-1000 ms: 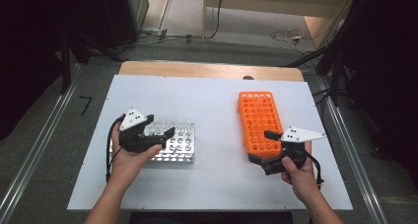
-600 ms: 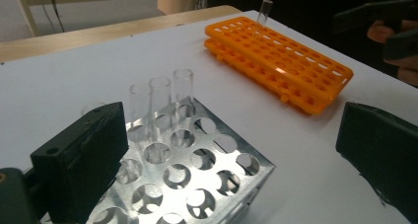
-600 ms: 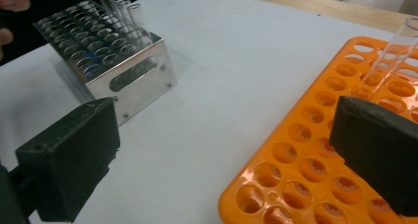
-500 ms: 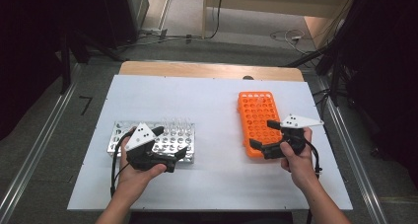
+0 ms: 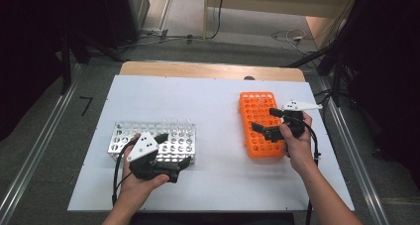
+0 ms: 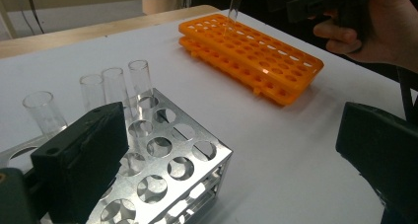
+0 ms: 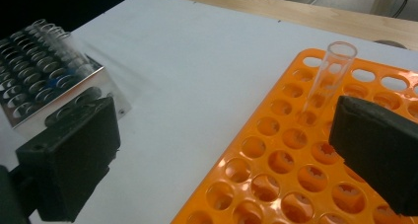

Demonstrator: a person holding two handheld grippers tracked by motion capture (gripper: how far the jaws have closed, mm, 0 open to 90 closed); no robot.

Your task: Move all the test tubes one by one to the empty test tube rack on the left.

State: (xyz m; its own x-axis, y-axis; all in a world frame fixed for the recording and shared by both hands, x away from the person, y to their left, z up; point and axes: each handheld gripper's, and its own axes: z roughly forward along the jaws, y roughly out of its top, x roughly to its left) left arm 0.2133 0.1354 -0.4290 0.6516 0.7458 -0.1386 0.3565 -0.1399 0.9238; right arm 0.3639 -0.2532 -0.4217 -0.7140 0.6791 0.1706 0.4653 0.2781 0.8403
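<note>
One tube [image 6: 233, 11] stands in the orange rack [image 6: 256, 51], upper centre; four tubes [image 6: 116, 88] wait in the metal rack [image 6: 167, 169], left gripper [image 6: 231, 150] gaping empty. Right gripper view: right gripper [image 7: 222, 150] apart, empty, lower frame

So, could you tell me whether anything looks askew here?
Yes: the lone tube in the orange rack leans instead of standing straight. The tubes in the metal rack stand upright.

A clear glass tube [image 7: 329, 76] stands tilted in a far hole of the orange rack [image 5: 261, 125]. More clear tubes [image 6: 116, 88] stand upright in the metal rack [image 5: 154, 140], well apart to its left.
</note>
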